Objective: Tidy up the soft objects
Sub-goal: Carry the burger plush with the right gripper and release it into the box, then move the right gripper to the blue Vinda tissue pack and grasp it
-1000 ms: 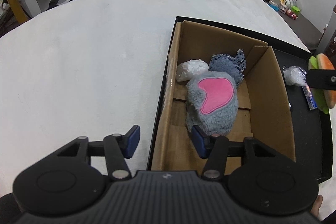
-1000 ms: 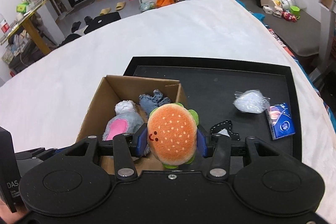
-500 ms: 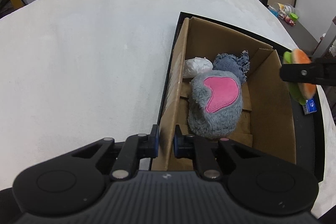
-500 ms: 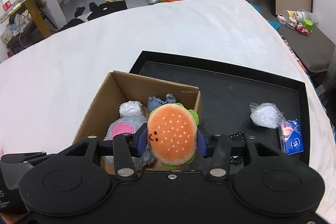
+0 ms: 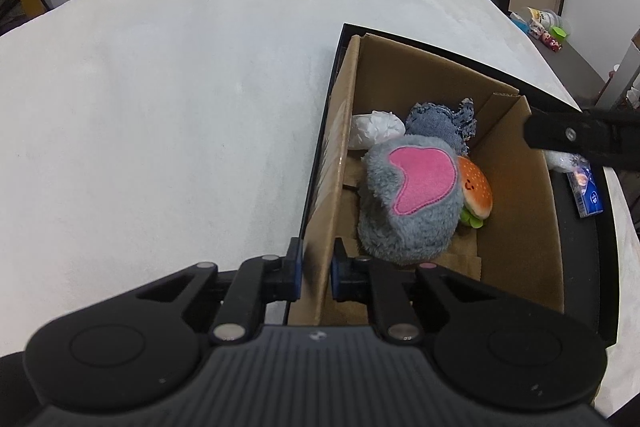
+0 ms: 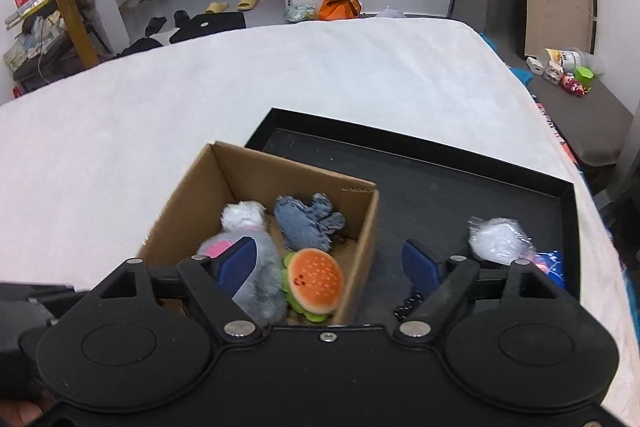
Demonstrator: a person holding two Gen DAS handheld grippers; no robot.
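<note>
A cardboard box point(image 5: 516, 195) point(image 6: 192, 195) stands on a black tray point(image 6: 460, 195). Inside lie a grey plush with a pink patch point(image 5: 408, 203) point(image 6: 260, 275), a plush burger point(image 5: 476, 191) point(image 6: 316, 281), a blue denim piece point(image 5: 440, 125) point(image 6: 308, 223) and a white soft ball point(image 5: 374, 129) point(image 6: 242, 215). My left gripper point(image 5: 316, 273) is shut on the box's near left wall. My right gripper point(image 6: 332, 263) is open and empty above the box's right wall; it also shows in the left wrist view point(image 5: 580, 137).
On the tray right of the box lie a white plastic-wrapped bundle point(image 6: 498, 241), a blue packet point(image 5: 586, 191) point(image 6: 554, 267) and a black dotted strip point(image 6: 408, 303). The tray rests on a wide white bed surface point(image 5: 160, 107). Room clutter lies beyond.
My right gripper opened and let the plush burger drop into the box beside the grey plush. My left gripper closed on the box's near left wall and holds it.
</note>
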